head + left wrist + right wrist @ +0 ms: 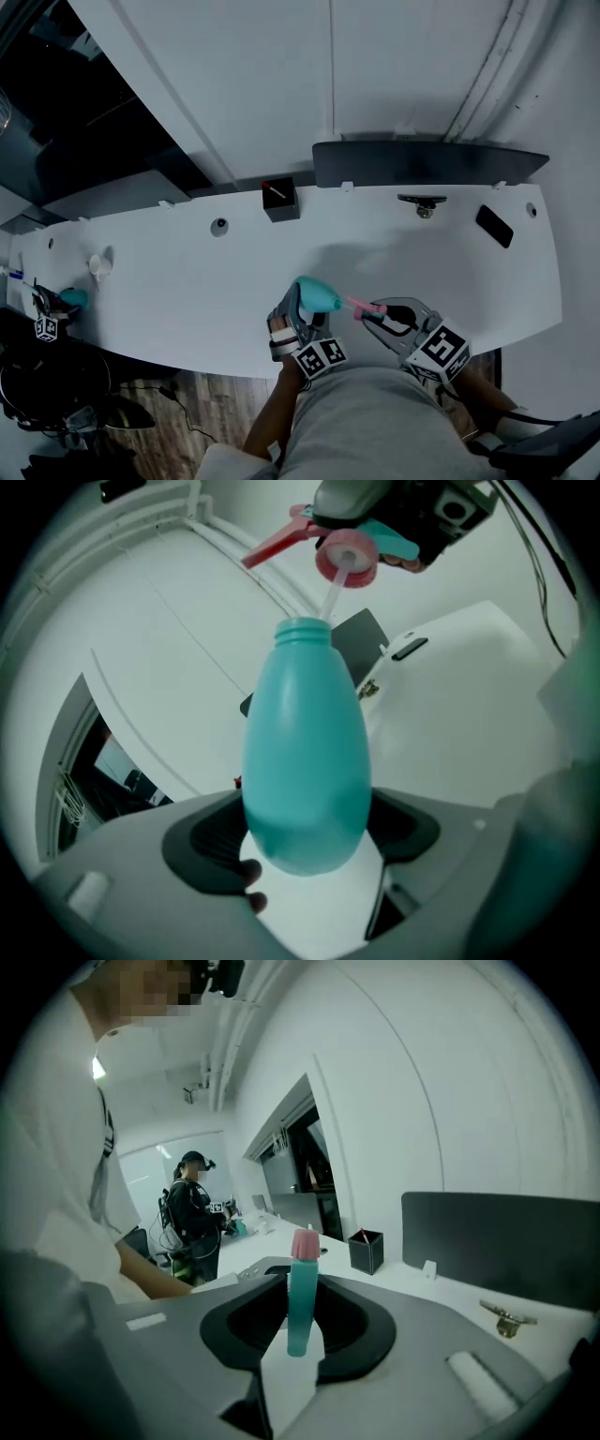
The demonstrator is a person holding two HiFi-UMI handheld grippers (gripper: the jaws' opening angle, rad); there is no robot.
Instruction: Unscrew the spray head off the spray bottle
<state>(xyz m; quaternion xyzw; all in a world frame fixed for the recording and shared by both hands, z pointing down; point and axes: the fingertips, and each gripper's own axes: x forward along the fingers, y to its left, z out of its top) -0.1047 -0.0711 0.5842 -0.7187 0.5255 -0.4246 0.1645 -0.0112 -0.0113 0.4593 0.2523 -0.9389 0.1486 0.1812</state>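
My left gripper [305, 832] is shut on the lower body of the teal spray bottle [305, 752], just above the white table's [187, 291] front edge. The bottle's threaded neck [302, 630] stands bare. A thin clear tube [332, 597] runs from the neck up to the pink collar [345, 557] of the spray head [384, 532], which sits a short way off the neck. My right gripper [298, 1321] is shut on the spray head [302, 1288], its pink collar [305, 1241] sticking out past the jaws. In the head view the bottle [317, 296] and spray head [364, 309] lie between the left gripper [298, 323] and right gripper [386, 319].
A black pen holder [280, 200] stands at the table's back edge, beside a dark panel [427, 164]. A metal clip [422, 203] and a flat black object [494, 226] lie at the back right. Small items [70, 298] sit at the far left end. A person [192, 1213] stands beyond the table.
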